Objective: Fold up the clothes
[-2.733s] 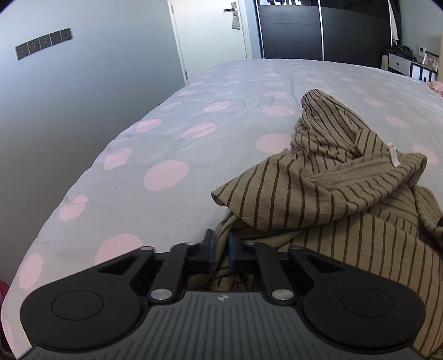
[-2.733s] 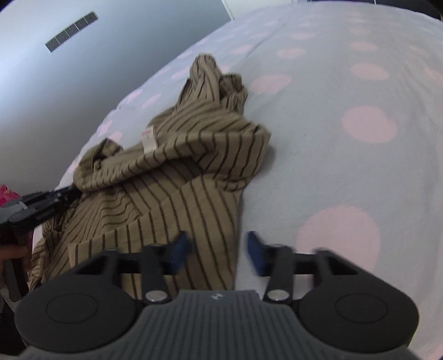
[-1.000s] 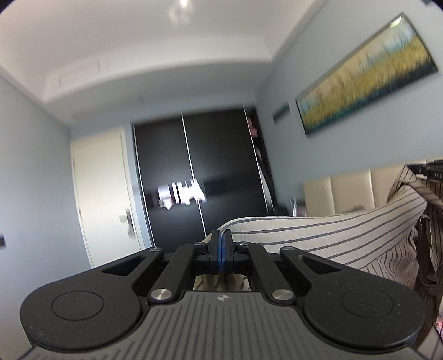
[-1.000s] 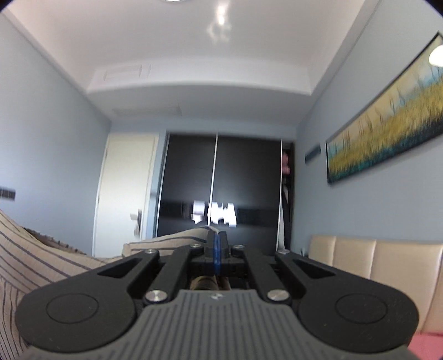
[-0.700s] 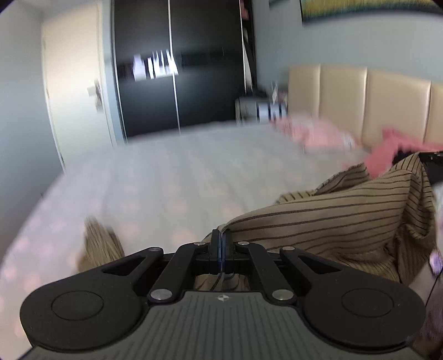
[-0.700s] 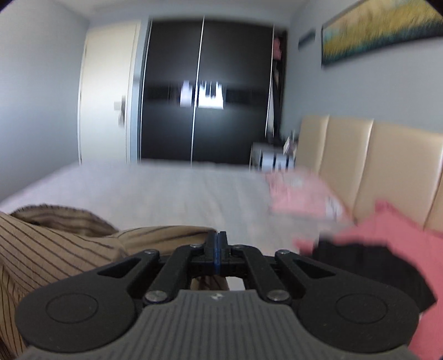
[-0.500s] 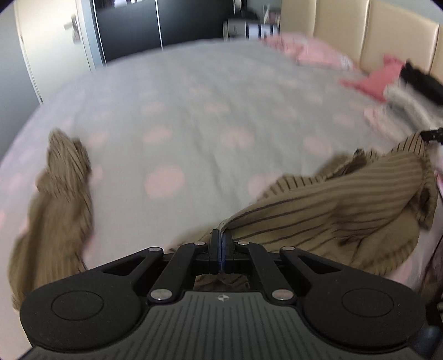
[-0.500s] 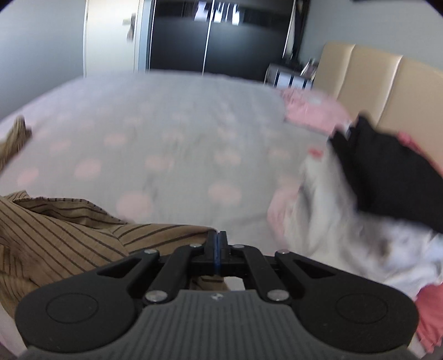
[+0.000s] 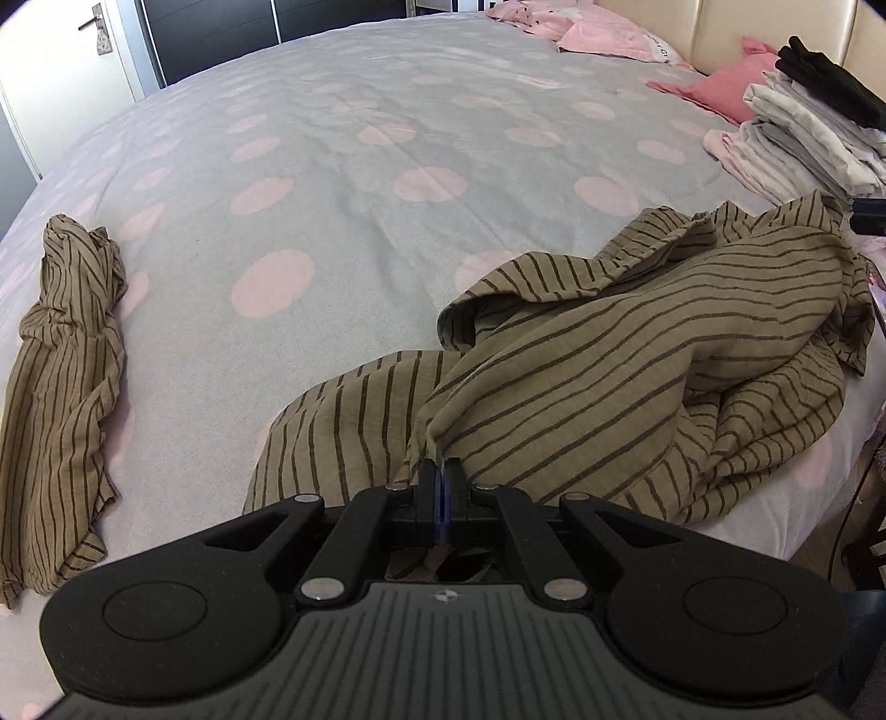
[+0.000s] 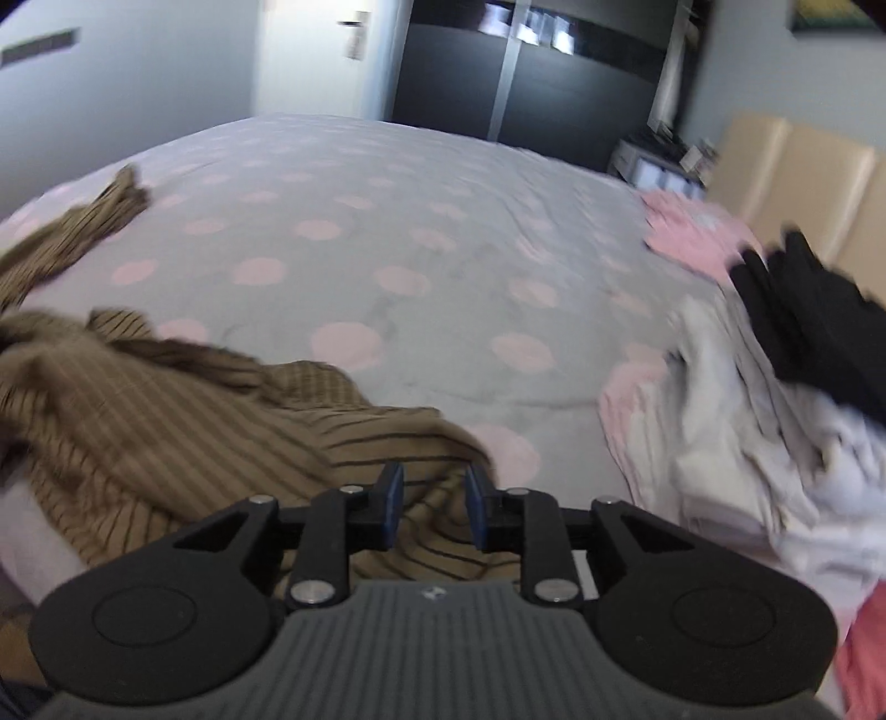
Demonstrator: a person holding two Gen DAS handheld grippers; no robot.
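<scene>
Covering nearly the whole of both views, the bed point(image 9: 343, 166) wears a grey sheet dotted with pink circles, and everything else is placed against it. At the head of the bed stands a padded beige headboard point(image 10: 803, 183), and past the far side of the bed are a white door point(image 9: 61, 72) and dark wardrobe doors point(image 10: 531, 94).

On the near edge of the bed lies the striped shirt point(image 9: 637, 354), tan with thin dark lines, rumpled and only partly spread. One sleeve point(image 9: 61, 376) trails away across the sheet toward the foot of the bed, bunched into a long strip. Toward the headboard end sits a stack of folded clothes point(image 9: 797, 133), pale grey and white with a black piece on top, and beside it lie pink garments point(image 9: 609, 33) and a deeper pink one point(image 9: 720, 83).

The left gripper point(image 9: 440, 479) hangs over the near edge of the bed with its fingers pressed together, pinching a fold of the shirt's cloth. The right gripper point(image 10: 429, 501) is closer to the stack; its jaws are opening, the blue pads point(image 10: 392, 498) stand apart, and shirt fabric lies in the gap below them without being squeezed. The right wrist view is blurred.
</scene>
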